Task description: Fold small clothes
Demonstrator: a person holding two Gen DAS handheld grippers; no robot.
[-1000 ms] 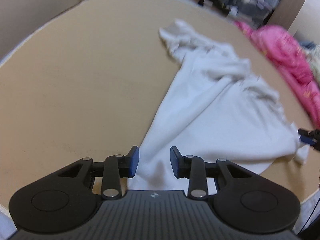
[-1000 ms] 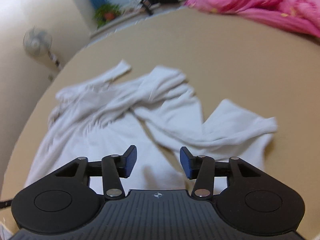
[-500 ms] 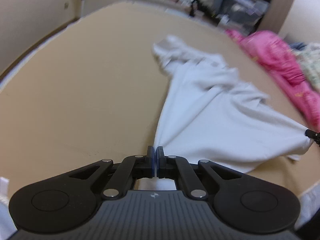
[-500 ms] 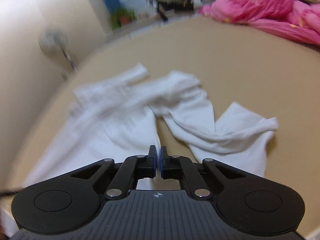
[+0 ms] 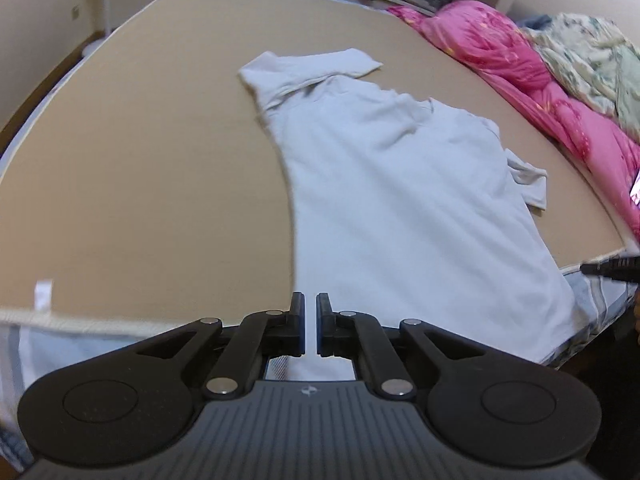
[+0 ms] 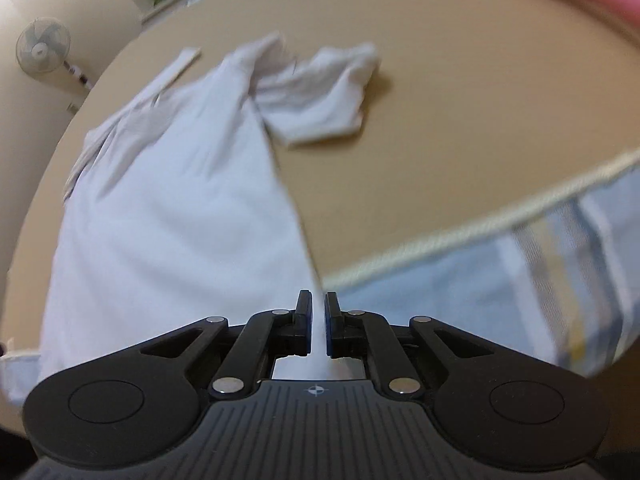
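Left hand-held gripper (image 5: 310, 330) has its jaws nearly together, a thin slit between the blue pads, pinching the near hem of the white shirt (image 5: 400, 184) at its left corner. Cloth shows in the slit and runs up from the fingertips toward 12 o'clock. Right hand-held gripper (image 6: 317, 326) is likewise almost closed, nipping the hem's other corner; white fabric fills the narrow gap and spreads away toward 11 o'clock. In the left wrist view its dark tip pokes in at 3 o'clock, touching the shirt's edge.

The shirt lies spread on the tan bed (image 5: 140, 160), body flat, hem pulled to the bed's near edge, where the striped sheet (image 6: 500, 280) hangs below a pale cord trim. One sleeve points toward 12 o'clock in the left view; the other, at 2 o'clock, is crumpled. A pink quilt (image 5: 520, 72) lies along the bed's far right side, well apart from the shirt. A fan (image 6: 42, 48) stands by the wall at 10 o'clock in the right view.
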